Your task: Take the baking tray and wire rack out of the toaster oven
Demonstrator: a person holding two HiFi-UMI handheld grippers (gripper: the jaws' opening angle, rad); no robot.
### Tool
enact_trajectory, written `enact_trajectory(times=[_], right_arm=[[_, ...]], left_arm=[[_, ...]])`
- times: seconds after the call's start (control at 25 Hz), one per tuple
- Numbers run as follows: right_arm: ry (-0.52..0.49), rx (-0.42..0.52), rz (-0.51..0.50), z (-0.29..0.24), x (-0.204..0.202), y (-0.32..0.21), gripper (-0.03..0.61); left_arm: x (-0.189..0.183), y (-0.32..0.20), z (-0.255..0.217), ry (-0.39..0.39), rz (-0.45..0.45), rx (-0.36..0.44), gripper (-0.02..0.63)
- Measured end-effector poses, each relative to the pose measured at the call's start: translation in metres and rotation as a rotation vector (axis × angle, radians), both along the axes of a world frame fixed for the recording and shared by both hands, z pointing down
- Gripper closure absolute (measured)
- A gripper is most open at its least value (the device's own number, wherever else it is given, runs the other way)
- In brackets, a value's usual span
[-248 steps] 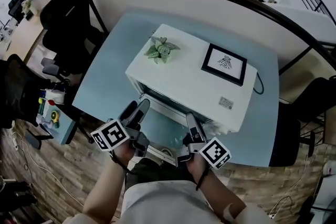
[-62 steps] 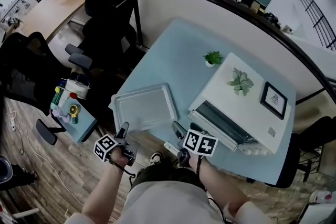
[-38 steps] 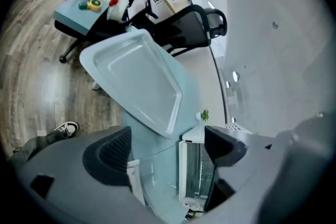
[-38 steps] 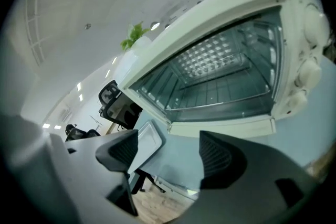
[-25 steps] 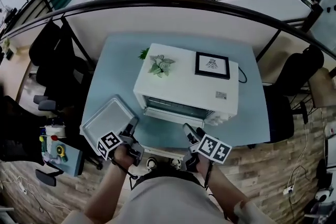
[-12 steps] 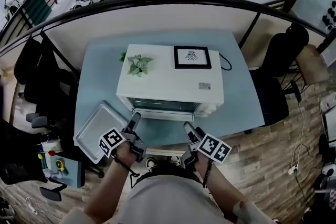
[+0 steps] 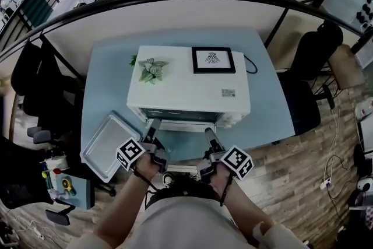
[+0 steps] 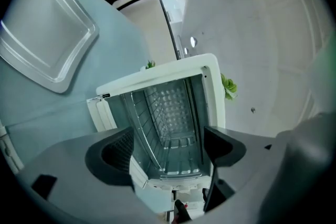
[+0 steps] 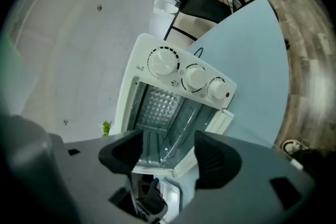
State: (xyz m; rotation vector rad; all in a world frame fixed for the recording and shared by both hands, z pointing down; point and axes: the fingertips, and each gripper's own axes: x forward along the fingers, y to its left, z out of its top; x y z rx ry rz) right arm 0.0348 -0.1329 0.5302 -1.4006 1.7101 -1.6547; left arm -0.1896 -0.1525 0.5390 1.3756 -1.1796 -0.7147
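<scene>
- Table (image 7: pixel 269 103) now sits square to us; a second ago the oven (image 7: pixel 189 81) looked skewed.
- Left gripper (image 7: pixel 152 125) and right gripper (image 7: pixel 208 133) have moved up to the open front, at 6 o'clock of the oven.
- Both tongs are spread and pinch nothing. The right jaws just narrowed a little, with nothing between them.
- Tray (image 7: pixel 108 146) is already out, on the table at 8 o'clock of the oven.
- Rack (image 8: pixel 143 126) is still inside, so we judge it's next.
- Head view hides the cavity. The gripper views show it, and only the right one shows the knobs (image 9: pixel 194 77).

White toaster oven (image 7: pixel 187 89) (pale blue table (image 7: pixel 269 99))
</scene>
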Motion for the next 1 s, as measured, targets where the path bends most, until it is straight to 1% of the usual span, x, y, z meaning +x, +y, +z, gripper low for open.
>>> enact_trajectory(times=[0.16,0.28,0.44,0.56,0.68,0.76,0.92,0.96,1.0], right_arm=[[-0.103,0.022,0.070,0.009,-0.007,-0.014,0.283],[-0.169,0.045,0.098,0.019,-0.011,-0.026,0.304],[-0.225,0.057,0.153,0.044,-0.009,-0.041,0.316],[-0.239,0.060,0.178,0.062,-0.008,-0.053,0.322],[-0.254,0.076,0.192,0.077,-0.008,-0.067,0.325],[-0.264,0.084,0.200,0.086,-0.008,-0.076,0.329],[-0.272,0.076,0.218,0.100,-0.011,-0.089,0.341],[-0.278,0.083,0.227,0.102,-0.012,-0.093,0.344],[-0.281,0.092,0.239,0.104,-0.012,-0.097,0.350]], left_arm=[[0.000,-0.014,0.009,0.011,-0.007,0.043,0.198],[0.001,-0.023,0.022,0.010,-0.001,0.046,0.198],[0.006,-0.035,0.038,0.066,-0.007,0.078,0.198],[0.011,-0.047,0.047,0.116,-0.012,0.109,0.198],[0.013,-0.057,0.059,0.132,-0.009,0.115,0.199],[0.016,-0.063,0.067,0.156,-0.008,0.118,0.199],[0.014,-0.074,0.084,0.173,-0.019,0.115,0.202],[0.014,-0.078,0.086,0.183,-0.022,0.123,0.206],[0.013,-0.082,0.085,0.197,-0.024,0.138,0.222]])
